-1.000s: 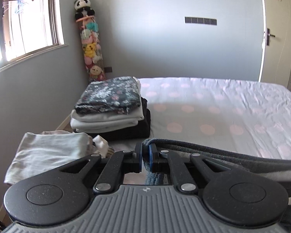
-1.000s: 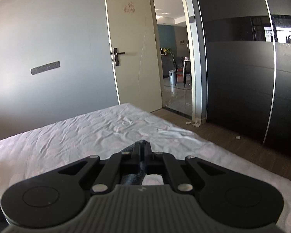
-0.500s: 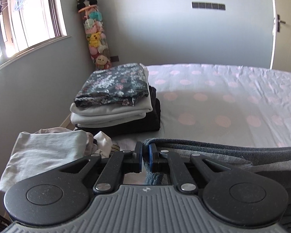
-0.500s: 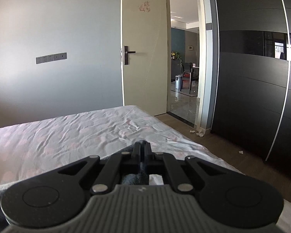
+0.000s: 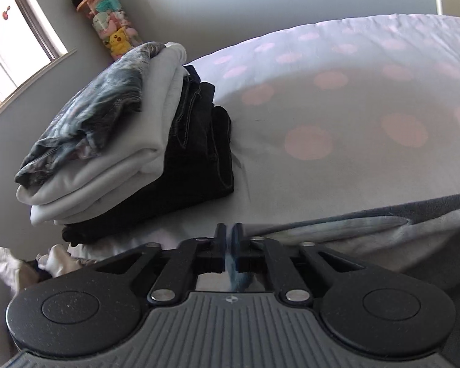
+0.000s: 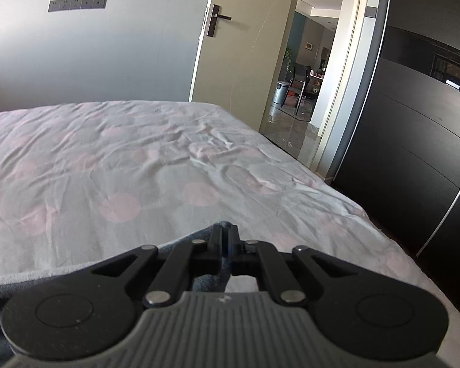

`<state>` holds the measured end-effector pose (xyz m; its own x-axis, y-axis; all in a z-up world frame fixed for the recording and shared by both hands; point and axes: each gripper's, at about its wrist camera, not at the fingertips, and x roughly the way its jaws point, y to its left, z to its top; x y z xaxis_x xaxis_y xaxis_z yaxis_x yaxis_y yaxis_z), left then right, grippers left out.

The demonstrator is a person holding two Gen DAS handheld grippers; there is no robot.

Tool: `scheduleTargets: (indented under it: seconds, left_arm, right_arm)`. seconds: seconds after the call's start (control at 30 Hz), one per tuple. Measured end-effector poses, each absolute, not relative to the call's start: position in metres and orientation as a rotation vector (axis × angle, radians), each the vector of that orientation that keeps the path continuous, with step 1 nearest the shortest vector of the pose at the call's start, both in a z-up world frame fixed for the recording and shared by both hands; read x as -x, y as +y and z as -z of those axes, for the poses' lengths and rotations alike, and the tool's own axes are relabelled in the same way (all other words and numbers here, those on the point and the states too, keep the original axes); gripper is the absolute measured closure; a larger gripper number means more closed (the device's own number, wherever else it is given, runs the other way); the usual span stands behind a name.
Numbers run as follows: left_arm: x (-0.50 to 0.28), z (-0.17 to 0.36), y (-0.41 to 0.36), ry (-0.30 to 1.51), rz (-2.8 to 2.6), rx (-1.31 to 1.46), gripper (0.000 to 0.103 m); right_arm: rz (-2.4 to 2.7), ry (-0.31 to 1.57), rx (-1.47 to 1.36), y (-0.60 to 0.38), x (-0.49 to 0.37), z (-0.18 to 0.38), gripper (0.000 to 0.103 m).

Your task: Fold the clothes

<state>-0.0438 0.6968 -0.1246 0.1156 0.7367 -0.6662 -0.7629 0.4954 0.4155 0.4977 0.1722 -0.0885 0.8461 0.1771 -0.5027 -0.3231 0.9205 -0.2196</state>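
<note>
A grey garment stretches across the near part of the bed, and both grippers pinch its edge. My left gripper is shut on one corner of it, low over the sheet beside a stack of folded clothes. My right gripper is shut on the same grey garment, whose edge peeks out past the fingertips and trails off to the left. Most of the garment lies hidden under the gripper bodies.
The bed sheet, white with pink dots, spreads ahead. Loose unfolded clothes lie at the near left. A tube of plush toys stands in the corner by the window. An open door and a dark wardrobe are on the right.
Both grippers have dropped toward the bed and moved forward with the grey garment. The folded stack looms much larger in the left view, and the sheet fills more of the right view.
</note>
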Motion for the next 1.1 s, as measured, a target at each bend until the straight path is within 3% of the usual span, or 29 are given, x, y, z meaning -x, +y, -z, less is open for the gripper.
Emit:
scheduleTargets:
  seconds: [0.3,0.37,0.4,0.43,0.6,0.77,0.93,1.1]
  left_arm:
    - [0.053,0.136,0.703,0.950,-1.065,0.122,0.102]
    - [0.062,0.129,0.690,0.946,-1.028,0.145,0.102]
    - [0.067,0.125,0.682,0.945,-1.007,0.155,0.102]
    - [0.073,0.120,0.672,0.944,-0.985,0.161,0.102]
    - [0.107,0.098,0.619,0.994,-0.857,0.203,0.089]
    - [0.133,0.087,0.572,1.092,-0.722,0.276,0.068]
    - [0.140,0.083,0.517,1.181,-0.570,0.174,0.050]
    - [0.145,0.086,0.466,1.255,-0.376,0.010,0.047]
  right_arm:
    - [-0.235,0.557,0.370,0.206,-0.523,0.136,0.095]
    - [-0.204,0.560,0.365,0.200,-0.519,0.135,0.078]
    - [-0.194,0.561,0.360,0.195,-0.516,0.133,0.063]
    - [-0.191,0.563,0.352,0.191,-0.513,0.131,0.062]
    - [-0.230,0.593,0.334,0.158,-0.483,0.112,0.061]
    - [-0.225,0.658,0.287,0.113,-0.451,0.103,0.058]
    - [-0.230,0.736,0.246,0.066,-0.413,0.102,0.056]
    - [-0.276,0.794,0.254,0.031,-0.377,0.104,0.052]
